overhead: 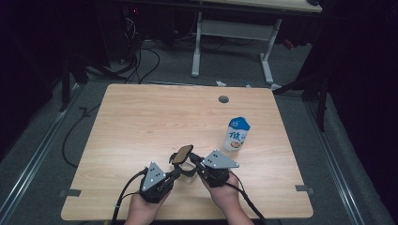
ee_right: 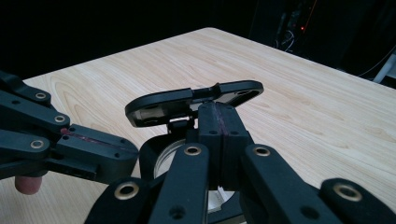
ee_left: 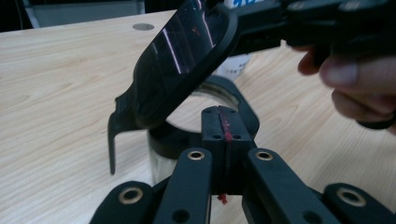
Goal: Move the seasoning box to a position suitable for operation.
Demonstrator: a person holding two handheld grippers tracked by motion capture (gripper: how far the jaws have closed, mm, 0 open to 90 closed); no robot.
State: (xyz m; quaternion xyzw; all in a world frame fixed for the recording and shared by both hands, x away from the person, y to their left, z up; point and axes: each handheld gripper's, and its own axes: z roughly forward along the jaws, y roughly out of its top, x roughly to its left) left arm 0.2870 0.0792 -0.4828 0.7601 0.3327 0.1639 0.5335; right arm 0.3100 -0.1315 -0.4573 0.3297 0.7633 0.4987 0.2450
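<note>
A clear jar with a black collar (overhead: pixel 188 171) stands near the table's front edge. Its hinged black lid (overhead: pixel 182 153) is flipped up and tilts over the mouth. In the left gripper view my left gripper (ee_left: pixel 224 127) is shut, its tip against the near side of the collar (ee_left: pixel 236 95) under the raised lid (ee_left: pixel 187 60). My right gripper (ee_right: pixel 219 116) is shut too, its tip pushed up against the lid's (ee_right: pixel 196 100) underside beside the hinge. The left gripper (ee_right: pixel 127 156) comes in from the left onto the collar (ee_right: pixel 154 158). Nothing sits between either pair of jaws.
A blue and white milk carton (overhead: pixel 236 134) stands upright to the right of the jar, a hand's width away. The wooden table (overhead: pixel 141 122) has a round cable hole (overhead: pixel 223 99) near its far edge. Desk legs and cables lie on the floor beyond.
</note>
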